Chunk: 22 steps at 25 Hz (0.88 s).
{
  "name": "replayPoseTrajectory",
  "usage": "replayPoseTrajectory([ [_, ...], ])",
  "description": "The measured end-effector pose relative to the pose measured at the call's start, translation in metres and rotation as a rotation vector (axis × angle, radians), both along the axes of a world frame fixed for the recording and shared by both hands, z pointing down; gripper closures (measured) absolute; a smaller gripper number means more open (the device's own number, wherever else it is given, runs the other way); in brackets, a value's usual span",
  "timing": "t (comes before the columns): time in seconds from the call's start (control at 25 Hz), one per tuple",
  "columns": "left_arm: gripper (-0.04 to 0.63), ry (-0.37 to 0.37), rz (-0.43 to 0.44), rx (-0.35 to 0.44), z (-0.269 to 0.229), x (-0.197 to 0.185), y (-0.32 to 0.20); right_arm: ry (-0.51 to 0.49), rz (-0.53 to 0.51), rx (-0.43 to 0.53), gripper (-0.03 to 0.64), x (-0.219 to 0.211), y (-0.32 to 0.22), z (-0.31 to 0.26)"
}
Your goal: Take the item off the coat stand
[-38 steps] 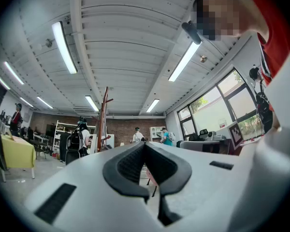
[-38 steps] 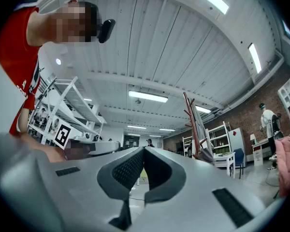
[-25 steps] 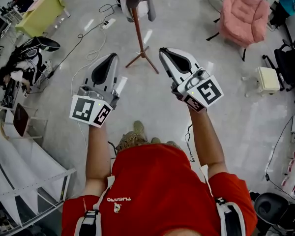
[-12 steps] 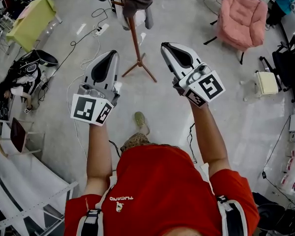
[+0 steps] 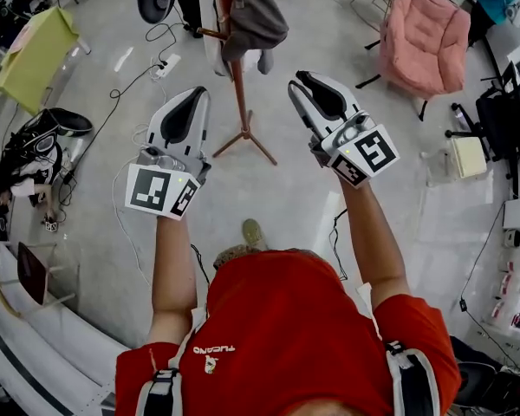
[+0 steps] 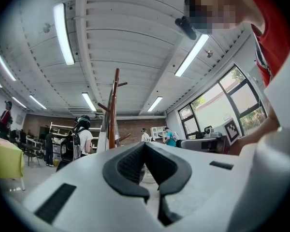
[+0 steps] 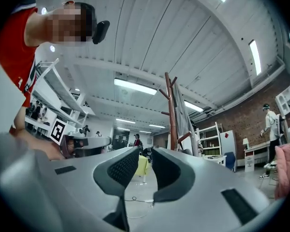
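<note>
The wooden coat stand (image 5: 240, 85) rises from the floor just ahead, between and beyond both grippers. A grey garment (image 5: 258, 20) hangs on its right side and a white one (image 5: 215, 24) on its left. The left gripper (image 5: 194, 94) is held up short of the stand, its jaws touching and holding nothing. The right gripper (image 5: 302, 79) is level with it to the right; its jaws are opening with a narrow empty gap. In the left gripper view the stand (image 6: 114, 108) stands ahead of the gripper (image 6: 145, 145). The right gripper view shows the stand (image 7: 171, 110) with hanging cloth (image 7: 181, 117) past the gripper (image 7: 145, 151).
A pink armchair (image 5: 429, 29) sits at the far right, a yellow-green table (image 5: 30, 55) at the far left. Cables and a power strip (image 5: 166, 65) lie left of the stand's feet. A black bag (image 5: 48, 133) rests on the left floor, a pale stool (image 5: 468, 156) at right.
The person has stepped toward the coat stand, which now sits closer and lower in the head view. Both grippers stayed raised, and the right one rose a little.
</note>
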<state>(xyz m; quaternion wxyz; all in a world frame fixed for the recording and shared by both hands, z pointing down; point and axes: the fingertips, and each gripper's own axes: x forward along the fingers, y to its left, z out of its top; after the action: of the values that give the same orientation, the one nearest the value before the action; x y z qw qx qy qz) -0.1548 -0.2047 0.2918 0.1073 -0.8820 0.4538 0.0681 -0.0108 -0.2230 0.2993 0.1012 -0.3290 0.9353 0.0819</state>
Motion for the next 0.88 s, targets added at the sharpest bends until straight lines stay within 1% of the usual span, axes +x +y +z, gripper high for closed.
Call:
replayPoseTrajectory([
  [0.2, 0.586, -0.003, 0.017, -0.011, 0.0, -0.023, -0.054, 0.034, 0.032, -0.023, 0.462, -0.018, -0.057, 0.006],
  [0.44, 0.586, 0.001, 0.016, -0.037, 0.007, -0.031, -0.098, 0.051, 0.067, -0.056, 0.375, -0.017, -0.113, 0.017],
  [0.72, 0.586, 0.013, -0.025, -0.059, 0.015, -0.031, -0.138, 0.093, 0.056, -0.111, 0.332, -0.005, -0.183, 0.041],
  [0.88, 0.586, 0.036, -0.056, -0.07, 0.02, -0.028, -0.153, 0.106, 0.008, -0.139, 0.319, -0.011, -0.216, 0.053],
])
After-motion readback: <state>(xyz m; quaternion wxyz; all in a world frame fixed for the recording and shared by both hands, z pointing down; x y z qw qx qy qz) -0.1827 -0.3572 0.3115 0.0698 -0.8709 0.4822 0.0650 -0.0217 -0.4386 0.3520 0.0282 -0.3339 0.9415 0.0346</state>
